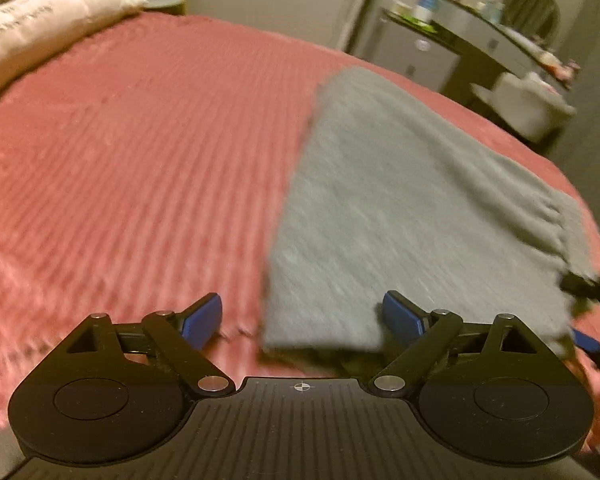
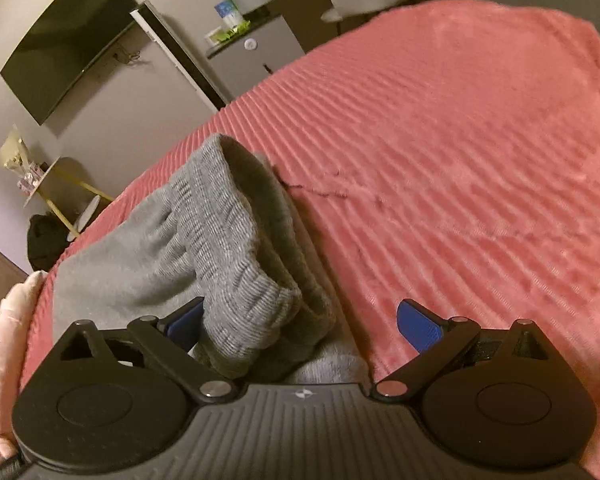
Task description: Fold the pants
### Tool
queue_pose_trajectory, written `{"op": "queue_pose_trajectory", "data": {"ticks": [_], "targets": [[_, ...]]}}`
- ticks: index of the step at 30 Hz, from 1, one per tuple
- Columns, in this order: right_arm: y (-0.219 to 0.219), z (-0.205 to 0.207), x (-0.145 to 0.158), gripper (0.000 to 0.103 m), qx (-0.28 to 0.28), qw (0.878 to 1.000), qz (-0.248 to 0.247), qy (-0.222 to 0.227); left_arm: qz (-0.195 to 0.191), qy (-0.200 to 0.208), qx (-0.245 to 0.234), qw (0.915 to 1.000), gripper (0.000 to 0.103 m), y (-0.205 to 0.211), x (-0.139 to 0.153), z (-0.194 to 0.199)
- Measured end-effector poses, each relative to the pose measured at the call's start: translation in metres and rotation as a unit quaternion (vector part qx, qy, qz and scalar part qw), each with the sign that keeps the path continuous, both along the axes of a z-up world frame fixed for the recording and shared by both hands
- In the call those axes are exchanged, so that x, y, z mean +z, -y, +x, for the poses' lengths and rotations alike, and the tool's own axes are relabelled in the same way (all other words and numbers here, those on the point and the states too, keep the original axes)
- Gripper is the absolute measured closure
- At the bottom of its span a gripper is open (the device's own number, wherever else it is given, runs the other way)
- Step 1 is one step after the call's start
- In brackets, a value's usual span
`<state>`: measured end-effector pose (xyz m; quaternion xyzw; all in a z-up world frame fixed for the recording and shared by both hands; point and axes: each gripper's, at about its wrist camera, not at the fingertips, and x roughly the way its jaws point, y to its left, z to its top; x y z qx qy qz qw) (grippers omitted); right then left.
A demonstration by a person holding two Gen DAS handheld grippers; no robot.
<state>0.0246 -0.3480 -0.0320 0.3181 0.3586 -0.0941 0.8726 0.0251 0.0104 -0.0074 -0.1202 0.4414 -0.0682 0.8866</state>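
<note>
**Pink bedspread, grey pants folded, both grippers wide open**

Pink ribbed bedspread (image 1: 140, 168) filled both of your wrist views, and the grey pants (image 1: 400, 208) lay on it.

Nearest your left camera, the left gripper (image 1: 302, 316) stood with its blue pads spread wide and pressing on nothing. The near corner of the folded pants lay between the pads, flat on the cover; whether the right pad touched the cloth you could not tell through the blur. From there the grey panel ran away toward the far right edge of the bed, where a bit of your other tool showed at the picture's rim.

Nearest your right camera, the right gripper (image 2: 304, 326) was also spread wide and gripped nothing. The ribbed waistband (image 2: 236, 248) stood bunched up just inside its left pad, while the right pad hung over bare bedspread.

Farther off, a cream pillow (image 1: 28, 36) rested at the head of the bed. Beyond the bed you had a dark wall screen (image 2: 64, 40), a grey cabinet (image 2: 256, 60) and a cluttered desk (image 1: 496, 40).
</note>
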Motion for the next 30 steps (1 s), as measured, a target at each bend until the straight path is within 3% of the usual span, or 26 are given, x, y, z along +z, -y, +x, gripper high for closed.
{"op": "queue_pose_trajectory", "data": {"ticks": [4, 6, 9, 11, 17, 23, 26, 30], "targets": [[0.001, 0.0, -0.004, 0.004, -0.002, 1.0, 0.017, 0.0, 0.02, -0.017, -0.064, 0.9976, 0.01, 0.019, -0.003, -0.003], [0.001, 0.0, -0.005, 0.004, -0.002, 1.0, 0.02, 0.0, 0.06, -0.017, -0.067, 0.9958, 0.01, 0.032, -0.006, -0.001], [0.001, 0.0, -0.007, 0.004, -0.003, 1.0, 0.018, 0.001, 0.084, -0.028, -0.085, 0.9925, 0.011, 0.045, -0.011, 0.002], [0.001, 0.001, -0.008, 0.004, -0.003, 1.0, 0.017, 0.002, 0.1, -0.014, -0.079, 0.9917, 0.012, 0.048, -0.01, -0.001], [0.0, -0.001, -0.007, 0.004, -0.003, 1.0, 0.015, 0.003, 0.06, -0.038, -0.014, 0.9974, 0.017, 0.026, -0.014, 0.009], [0.0, -0.003, -0.006, 0.004, -0.001, 1.0, 0.014, 0.004, 0.083, -0.015, 0.013, 0.9964, 0.023, 0.024, -0.008, 0.001], [0.001, -0.003, -0.007, 0.004, -0.001, 1.0, 0.018, 0.004, 0.057, -0.031, 0.025, 0.9976, 0.023, 0.013, -0.009, 0.004], [0.002, -0.002, -0.007, 0.004, 0.0, 1.0, 0.018, 0.003, 0.066, -0.028, 0.024, 0.9971, 0.022, 0.011, -0.007, 0.001]]}}
